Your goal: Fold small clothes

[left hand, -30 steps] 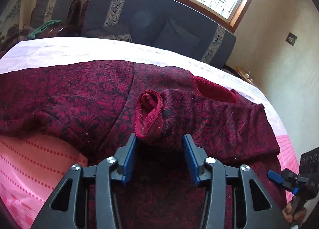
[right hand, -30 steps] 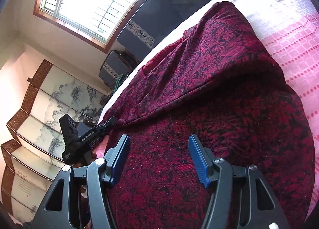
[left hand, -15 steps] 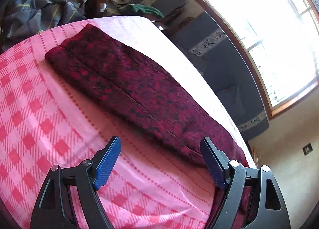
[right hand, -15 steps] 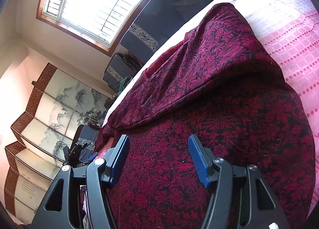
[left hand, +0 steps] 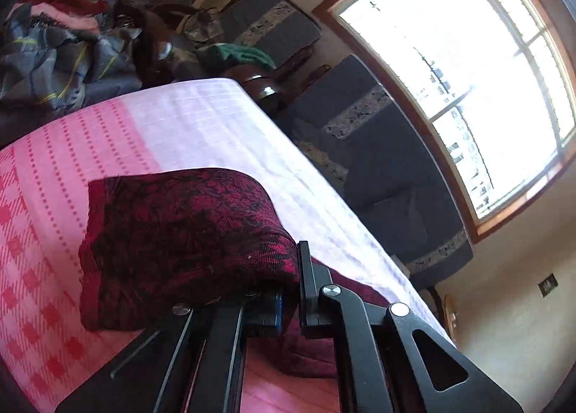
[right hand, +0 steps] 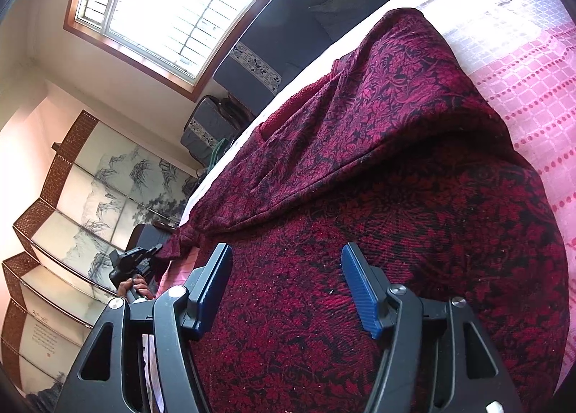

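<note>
A dark red floral knit garment [right hand: 378, 168] lies spread on the pink and white cloth-covered table [right hand: 532, 64]. My left gripper [left hand: 289, 290] is shut on a fold of its sleeve [left hand: 180, 233] and holds that part lifted off the table. My right gripper [right hand: 288, 287] is open, its blue pads hovering just over the garment's body, holding nothing. The left gripper also shows in the right wrist view [right hand: 136, 262], at the garment's far left end, with the hand that holds it.
A dark sofa [left hand: 388, 175] runs along the table's far side under a bright window [left hand: 468, 53]. A pile of other clothes [left hand: 54, 53] lies beyond the table's end. A painted folding screen [right hand: 90, 204] stands at the left.
My left gripper swung from the rolled cuff to the sleeve end and has closed on a fold of it, lifting it. My right gripper has stayed open over the garment.
</note>
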The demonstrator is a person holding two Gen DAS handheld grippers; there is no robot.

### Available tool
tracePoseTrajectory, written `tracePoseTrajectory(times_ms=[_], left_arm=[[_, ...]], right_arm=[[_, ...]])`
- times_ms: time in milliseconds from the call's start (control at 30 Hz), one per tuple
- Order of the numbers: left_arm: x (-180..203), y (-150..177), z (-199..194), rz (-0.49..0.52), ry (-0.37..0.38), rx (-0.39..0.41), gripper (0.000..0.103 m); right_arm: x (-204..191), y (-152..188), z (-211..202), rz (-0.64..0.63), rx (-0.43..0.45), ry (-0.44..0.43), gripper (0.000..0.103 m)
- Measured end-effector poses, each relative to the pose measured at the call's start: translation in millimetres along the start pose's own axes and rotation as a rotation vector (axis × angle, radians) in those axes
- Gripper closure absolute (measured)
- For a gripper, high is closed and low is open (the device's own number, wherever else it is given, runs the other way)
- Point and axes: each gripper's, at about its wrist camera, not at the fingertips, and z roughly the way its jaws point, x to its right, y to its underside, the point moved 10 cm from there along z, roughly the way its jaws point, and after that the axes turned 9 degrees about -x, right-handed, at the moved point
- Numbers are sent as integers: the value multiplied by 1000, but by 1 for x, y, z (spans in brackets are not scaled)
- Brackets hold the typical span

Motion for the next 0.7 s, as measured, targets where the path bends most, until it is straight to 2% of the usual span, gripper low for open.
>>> tracePoseTrajectory(times_ms=[67, 200, 333, 467, 500, 533, 633, 700], left_arm=[[76, 16, -3, 157, 64, -9, 97], [213, 80, 12, 394, 200, -81, 97], [295, 165, 62, 562, 260, -203, 97], [330, 263, 112, 677, 352, -371, 96], [333, 284, 123, 724, 347, -392, 95], [333, 303, 133, 787, 315, -400, 90], [320, 342, 151, 927, 181, -401, 90], [313, 348, 148, 944, 171, -423, 86]], right_arm=[[0, 0, -1, 2, 4, -7, 41], [1, 0, -3, 11, 16, -37, 41], [4, -2, -9, 32, 38, -83, 41], [6, -1, -13, 44, 53, -120, 41], [6, -1, -14, 45, 54, -126, 41], [6, 0, -14, 46, 55, -132, 41], [5, 1, -15, 46, 56, -142, 41], [7, 2, -16, 47, 58, -154, 41]])
